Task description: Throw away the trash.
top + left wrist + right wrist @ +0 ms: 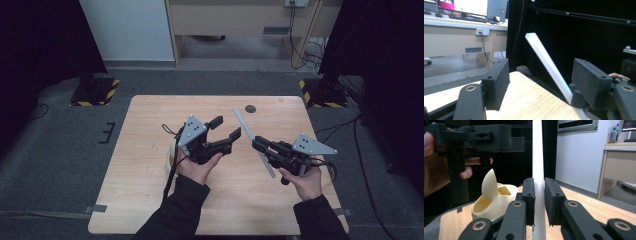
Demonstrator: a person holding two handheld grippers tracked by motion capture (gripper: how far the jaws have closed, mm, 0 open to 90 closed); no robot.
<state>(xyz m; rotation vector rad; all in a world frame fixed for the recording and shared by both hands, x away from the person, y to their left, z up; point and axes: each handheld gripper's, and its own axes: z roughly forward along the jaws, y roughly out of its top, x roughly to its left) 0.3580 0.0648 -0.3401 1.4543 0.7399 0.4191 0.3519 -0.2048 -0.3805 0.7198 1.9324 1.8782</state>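
Observation:
My right gripper [257, 143] is shut on a long pale flat stick [244, 124], which runs slantwise over the wooden table [145, 200]. In the right gripper view both jaws press on the stick [537, 157], which rises straight up between them. My left gripper [227, 127] is held above the table's middle, open, with nothing between its jaws. Its jaws point toward the stick [544, 57], which passes in front of them [541, 75] without touching. A cream hollow holder with a pointed tab [492, 201] sits on the table behind the left hand [171, 155].
A small dark round disc [250, 108] lies near the table's far edge. Grey carpet surrounds the table, with black stands with hazard-striped bases [95, 90] at the far corners. A light wooden desk [240, 20] stands beyond.

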